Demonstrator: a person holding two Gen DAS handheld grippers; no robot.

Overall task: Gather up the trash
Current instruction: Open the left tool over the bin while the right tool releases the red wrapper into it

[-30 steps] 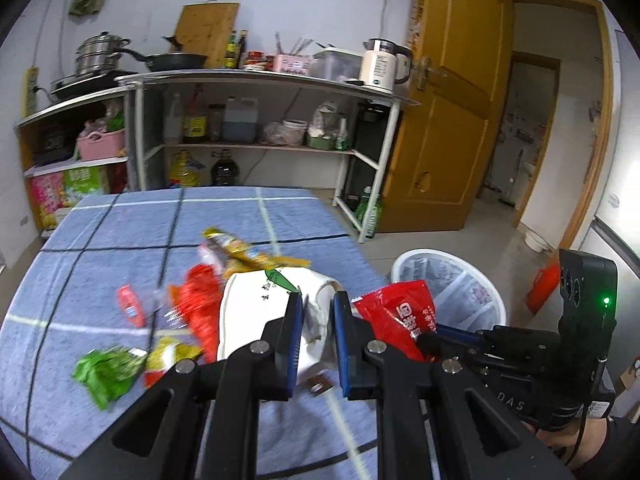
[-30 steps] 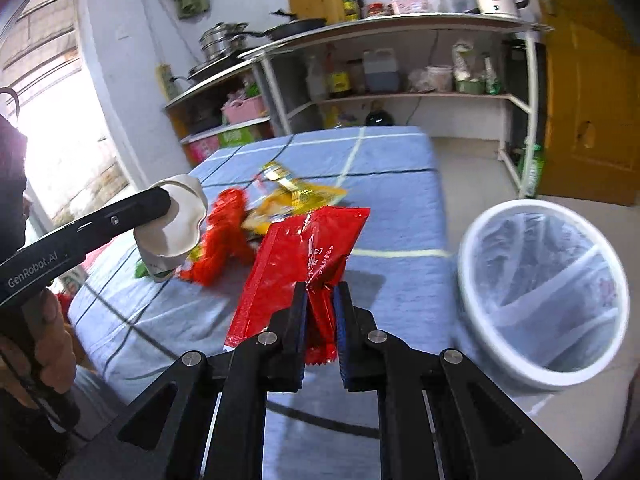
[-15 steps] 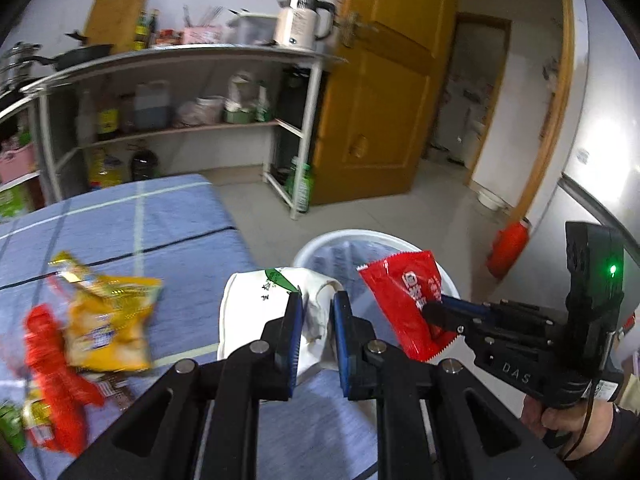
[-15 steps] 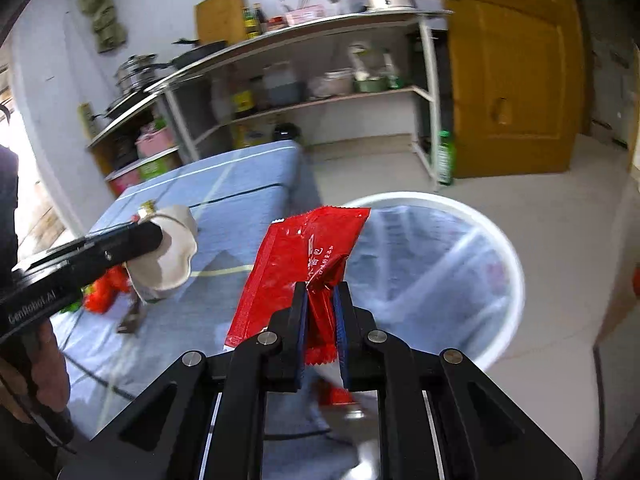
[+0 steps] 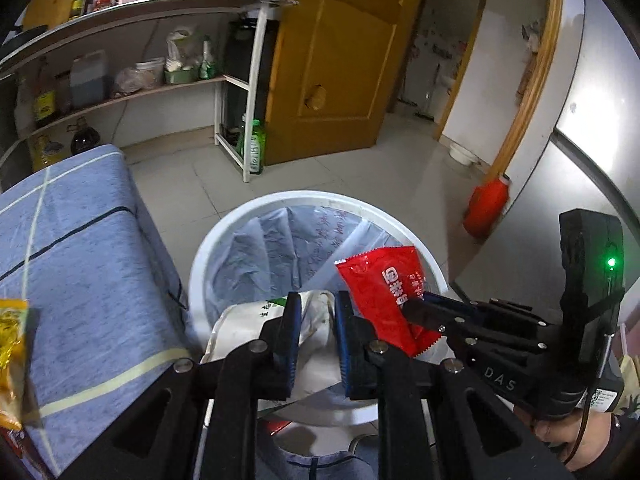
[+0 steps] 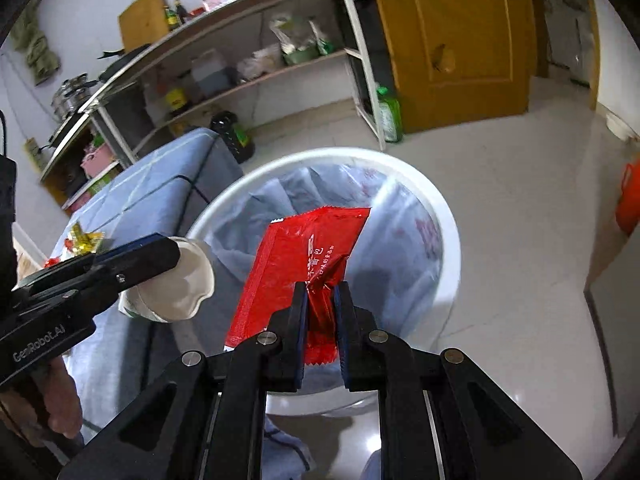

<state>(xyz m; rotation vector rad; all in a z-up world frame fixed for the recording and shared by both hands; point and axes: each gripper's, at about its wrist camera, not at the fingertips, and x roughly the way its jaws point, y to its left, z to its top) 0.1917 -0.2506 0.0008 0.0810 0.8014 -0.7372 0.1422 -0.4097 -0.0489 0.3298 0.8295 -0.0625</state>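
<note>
In the left wrist view, the left hand-held gripper is clamped on a crumpled white wrapper that hangs over the near rim of the white trash bin, beside the blue-covered bench. The wrapper sits more over the rim than over the opening, so a release here could, as a judgement, leave it draped on the edge or let it slide down outside. The right hand-held gripper holds a red snack packet just beside it, and the two loads could brush each other if both drop together. The bin's near wall and floor are hidden behind the gripper bodies, and a yellow packet on the bench is cut off at the frame edge. In the right wrist view, the right hand-held gripper is shut on the packet's crumpled lower end, well over the lined opening. The thin film may cling to the pads or flutter sideways on release. The white wrapper shows only partly past the left hand-held gripper. Whether anything already lies in the bin is hard to tell.
</note>
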